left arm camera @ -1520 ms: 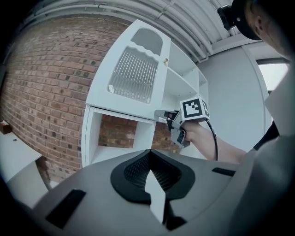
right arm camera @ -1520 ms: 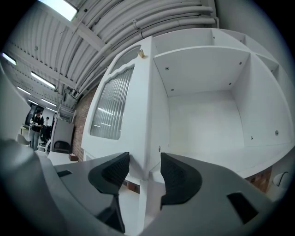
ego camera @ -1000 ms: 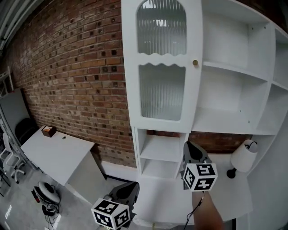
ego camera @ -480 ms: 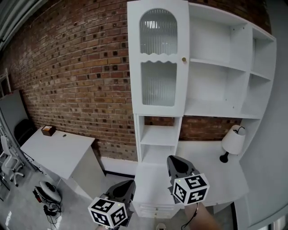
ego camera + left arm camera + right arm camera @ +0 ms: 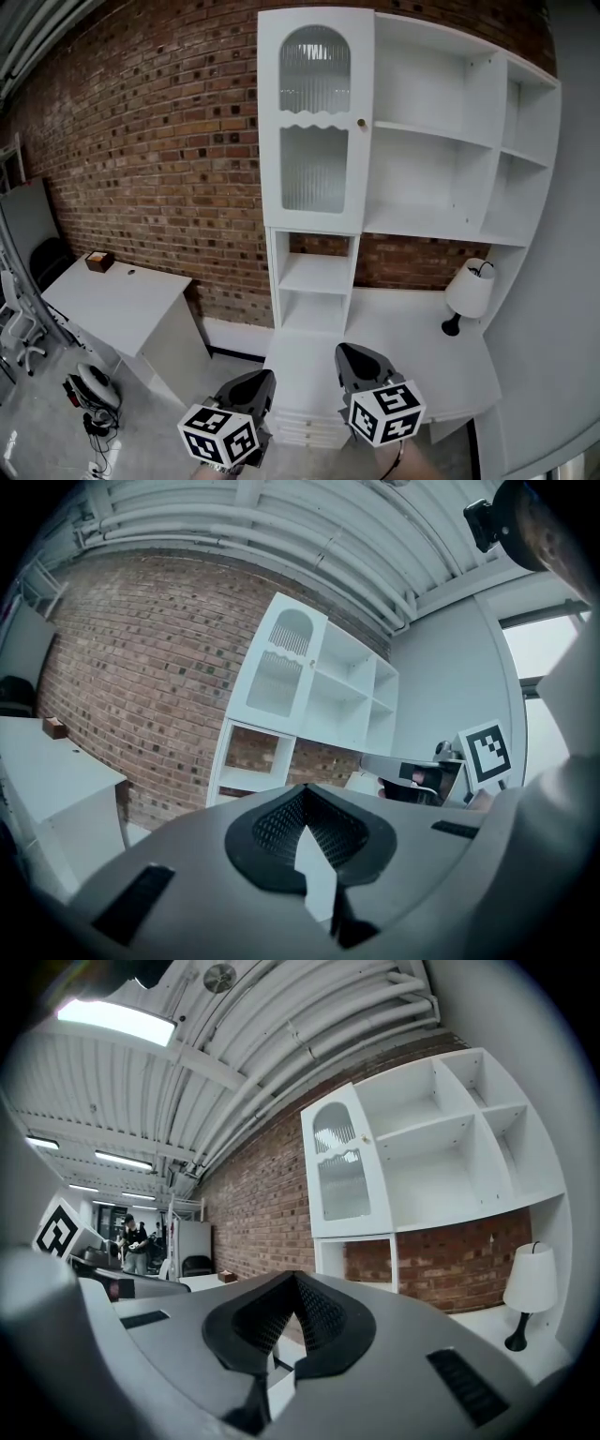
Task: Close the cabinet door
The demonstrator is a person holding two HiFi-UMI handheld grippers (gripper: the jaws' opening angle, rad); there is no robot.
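Note:
The white cabinet door (image 5: 316, 131), with ribbed glass panes and a small brass knob (image 5: 361, 122), lies flush with the front of the tall shelf unit. It also shows in the left gripper view as the cabinet door (image 5: 279, 663) and in the right gripper view as the cabinet door (image 5: 342, 1171). My left gripper (image 5: 253, 382) and right gripper (image 5: 354, 361) hover low in the head view, well short of the cabinet, both pointing at it. Each is shut with nothing between its jaws, as the left gripper (image 5: 307, 832) and the right gripper (image 5: 291, 1321) show close up.
Open white shelves (image 5: 441, 150) stand right of the door above a white counter (image 5: 412, 347) that carries a white lamp (image 5: 467, 291). A white table (image 5: 112, 305) with a small brown box (image 5: 97, 261) is at the left, against the brick wall. A person (image 5: 131, 1241) stands far off.
Both grippers have drawn back from the cabinet, which now looks smaller and farther away. The right gripper has dropped lower in the head view. The door looks the same.

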